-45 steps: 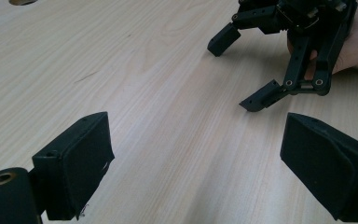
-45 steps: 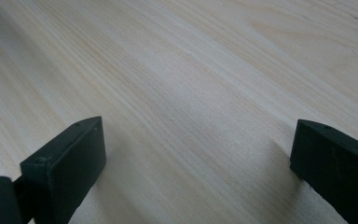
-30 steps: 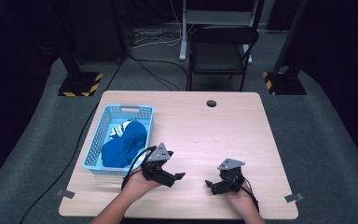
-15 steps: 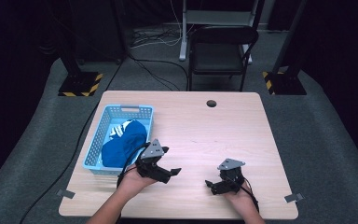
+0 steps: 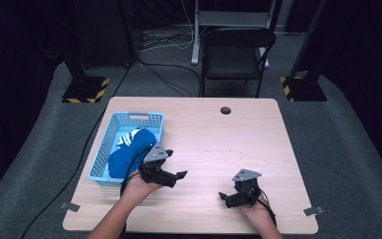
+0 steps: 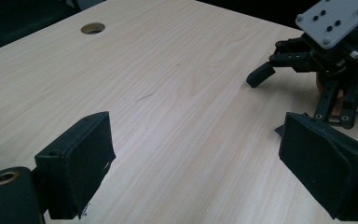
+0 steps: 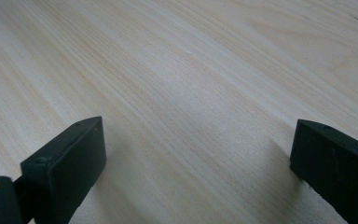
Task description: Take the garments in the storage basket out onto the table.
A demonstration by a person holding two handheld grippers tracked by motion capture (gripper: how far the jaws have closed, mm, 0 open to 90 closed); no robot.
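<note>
A light blue plastic basket (image 5: 110,144) stands at the table's left side with a bunched blue cloth (image 5: 129,155) and a white striped piece (image 5: 124,139) in it. My left gripper (image 5: 176,176) hovers just right of the basket's near corner, open and holding nothing; in the left gripper view its jaws (image 6: 196,172) stand wide apart over bare wood. My right gripper (image 5: 227,198) rests near the front edge at the right, open and empty. In the right gripper view its jaws (image 7: 196,172) spread over bare tabletop. The right gripper (image 6: 317,51) also shows far off in the left gripper view.
The light wooden table (image 5: 219,134) has a round cable hole (image 5: 225,110) near its far edge. A black chair (image 5: 236,55) stands behind the table. Small tape strips (image 5: 69,205) mark the floor by the front corners.
My left gripper has shifted a little forward and left, closer to the basket. The right gripper has stayed in place.
</note>
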